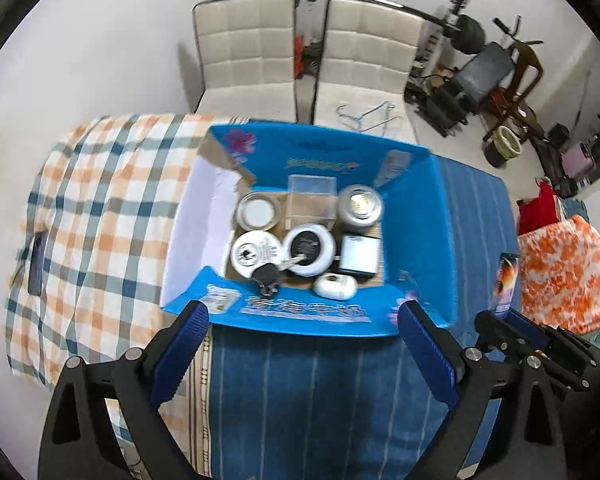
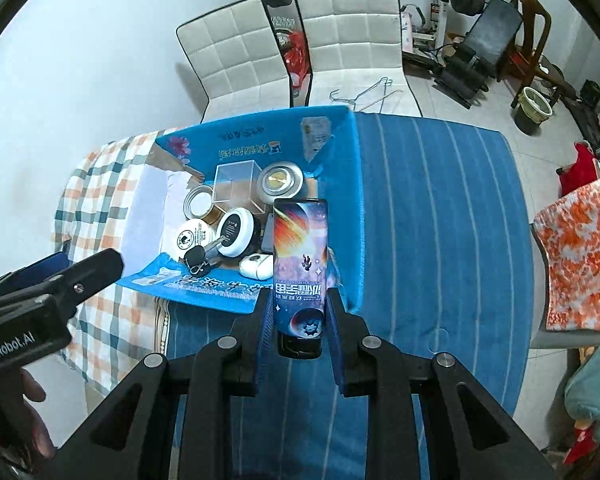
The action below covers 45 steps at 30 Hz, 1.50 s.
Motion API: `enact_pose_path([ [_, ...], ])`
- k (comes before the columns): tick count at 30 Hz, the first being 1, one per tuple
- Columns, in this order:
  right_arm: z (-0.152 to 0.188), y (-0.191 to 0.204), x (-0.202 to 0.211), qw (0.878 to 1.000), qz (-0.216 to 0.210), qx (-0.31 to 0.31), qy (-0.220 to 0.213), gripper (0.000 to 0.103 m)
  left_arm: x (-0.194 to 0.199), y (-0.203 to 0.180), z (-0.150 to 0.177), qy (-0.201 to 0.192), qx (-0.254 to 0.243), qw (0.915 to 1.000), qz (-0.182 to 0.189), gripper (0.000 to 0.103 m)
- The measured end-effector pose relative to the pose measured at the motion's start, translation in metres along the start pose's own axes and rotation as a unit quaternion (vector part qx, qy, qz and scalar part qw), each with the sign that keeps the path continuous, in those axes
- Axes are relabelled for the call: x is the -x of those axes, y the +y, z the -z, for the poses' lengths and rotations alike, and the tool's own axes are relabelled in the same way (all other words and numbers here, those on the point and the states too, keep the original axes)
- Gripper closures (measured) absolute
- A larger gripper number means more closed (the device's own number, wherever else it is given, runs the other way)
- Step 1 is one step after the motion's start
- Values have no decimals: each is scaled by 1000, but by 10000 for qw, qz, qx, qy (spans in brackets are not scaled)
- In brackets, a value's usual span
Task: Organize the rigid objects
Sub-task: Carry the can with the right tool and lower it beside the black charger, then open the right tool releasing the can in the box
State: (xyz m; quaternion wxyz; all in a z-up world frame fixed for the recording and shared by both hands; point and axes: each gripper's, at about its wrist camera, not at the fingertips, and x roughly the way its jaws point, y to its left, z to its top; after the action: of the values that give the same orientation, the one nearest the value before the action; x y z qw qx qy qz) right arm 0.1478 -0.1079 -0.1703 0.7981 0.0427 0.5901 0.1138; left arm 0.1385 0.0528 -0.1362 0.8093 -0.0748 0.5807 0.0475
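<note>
The tall box (image 2: 300,256) with a space scene printed on it stands upright in the right tool (image 2: 299,312), whose pads (image 2: 263,336) are closed on its lower end only, so most of its length sticks out beyond the grip, above the near right corner of the blue cardboard box (image 2: 342,200). That low hold is the main risk: a quick tilt or a knock against the blue wall could likely swing the tall box between the pads or slide it out onto the striped blue cloth (image 2: 440,208). The blue box is already crowded with a white round tin (image 1: 256,254), a black-topped tin (image 1: 309,249), a silver can (image 1: 360,205), a clear cube (image 1: 311,196), a white oval case (image 1: 335,286) and a car key (image 1: 267,276), so free floor looks scarce; set down carelessly, the tall box could land on the white case or the key, tip over and jostle the rest. The left tool (image 1: 302,316) hangs wide open and empty over the near wall of the blue box, just left of the right one, and the two could collide if both head for the same spot.
</note>
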Motion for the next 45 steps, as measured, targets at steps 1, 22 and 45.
enact_pose_path([
  [1,-3,2,-7,10000,6,-23,42,76,-5,6,-1,14,39,10000,32,6],
  [22,-28,22,-208,9911,449,-131,1250,76,-165,46,-2,1072,-188,9936,305,6],
  [45,-46,22,-173,9937,777,20,809,13,-112,47,-20,567,-283,9980,-26,6],
])
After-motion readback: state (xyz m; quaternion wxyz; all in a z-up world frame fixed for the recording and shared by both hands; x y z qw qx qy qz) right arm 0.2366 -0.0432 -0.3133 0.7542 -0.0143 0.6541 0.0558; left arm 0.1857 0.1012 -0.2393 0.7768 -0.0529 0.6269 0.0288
